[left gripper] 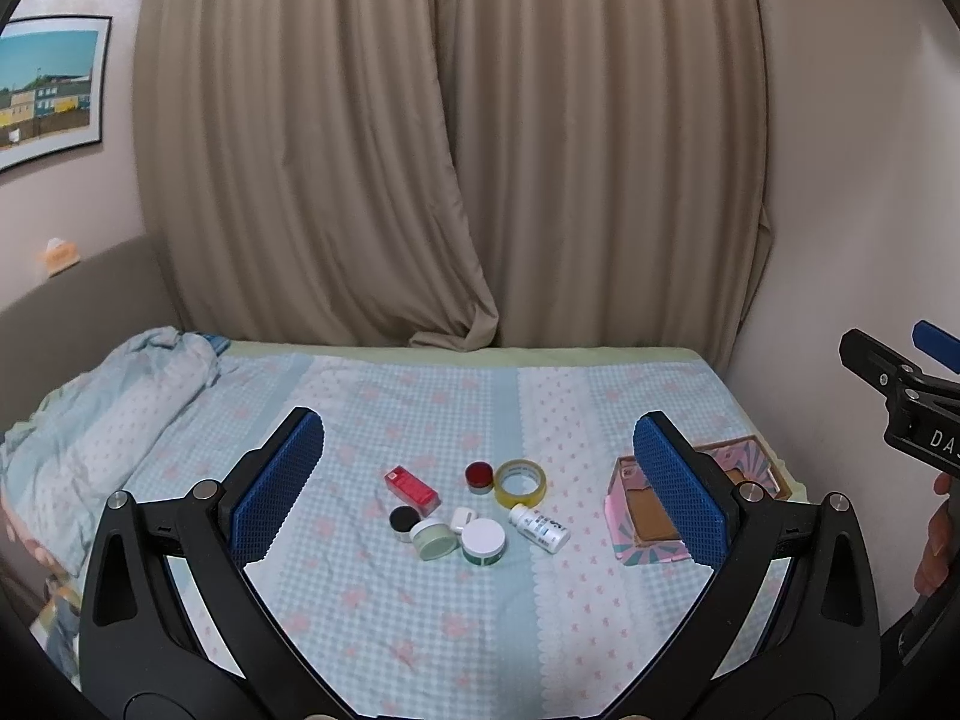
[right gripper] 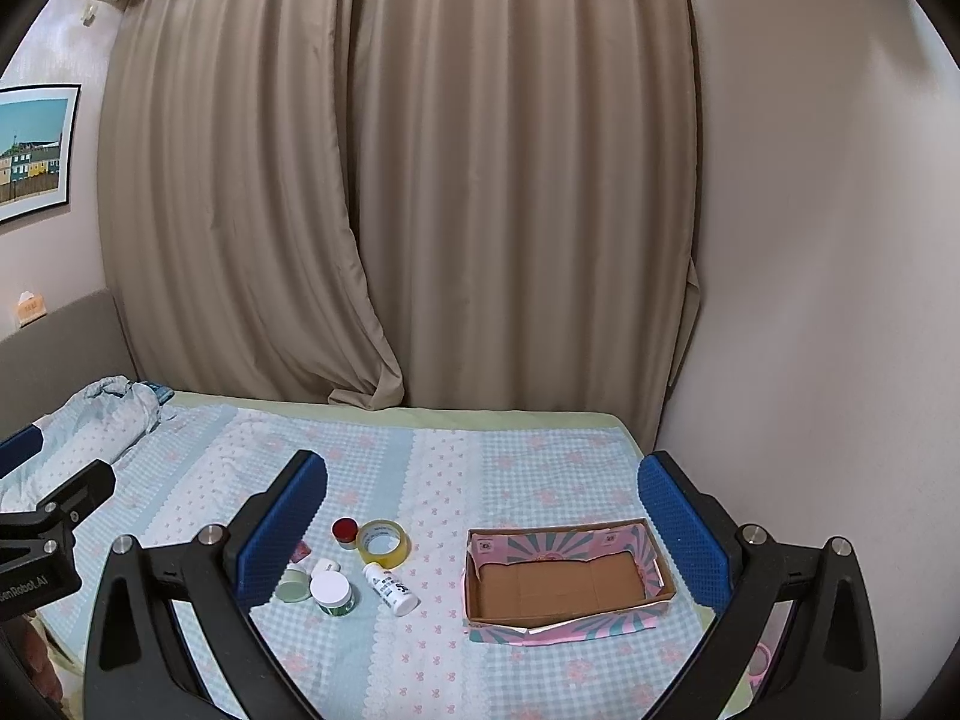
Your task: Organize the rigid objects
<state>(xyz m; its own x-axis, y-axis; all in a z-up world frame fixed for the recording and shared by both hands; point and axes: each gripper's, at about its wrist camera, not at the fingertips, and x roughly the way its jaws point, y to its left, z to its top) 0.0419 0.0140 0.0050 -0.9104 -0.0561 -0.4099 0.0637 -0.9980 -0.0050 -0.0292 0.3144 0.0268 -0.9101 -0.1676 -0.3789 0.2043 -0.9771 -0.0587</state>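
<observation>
Eight small items are clustered low in the centre of the bedspread (left gripper: 420, 630): one red carton (left gripper: 411, 485), one red-lidded jar (left gripper: 479, 476), one tape roll (left gripper: 520, 483), one white bottle (left gripper: 539, 528) lying flat, one black-lidded jar (left gripper: 403, 522), one pale green jar (left gripper: 433, 539), one white-lidded jar (left gripper: 483, 542) and one small white case (left gripper: 462, 519). One empty cardboard box (right gripper: 480, 576), lower right, appears set as their destination. The left gripper (left gripper: 480, 486) and right gripper (right gripper: 483, 525) are held above, fingers spread wide, nothing gripped.

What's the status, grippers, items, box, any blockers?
Left gripper and right gripper open, empty, above bed. Small items clustered loose: tape roll, white bottle, jars. Cardboard box empty, to their right. Nothing in the way.
</observation>
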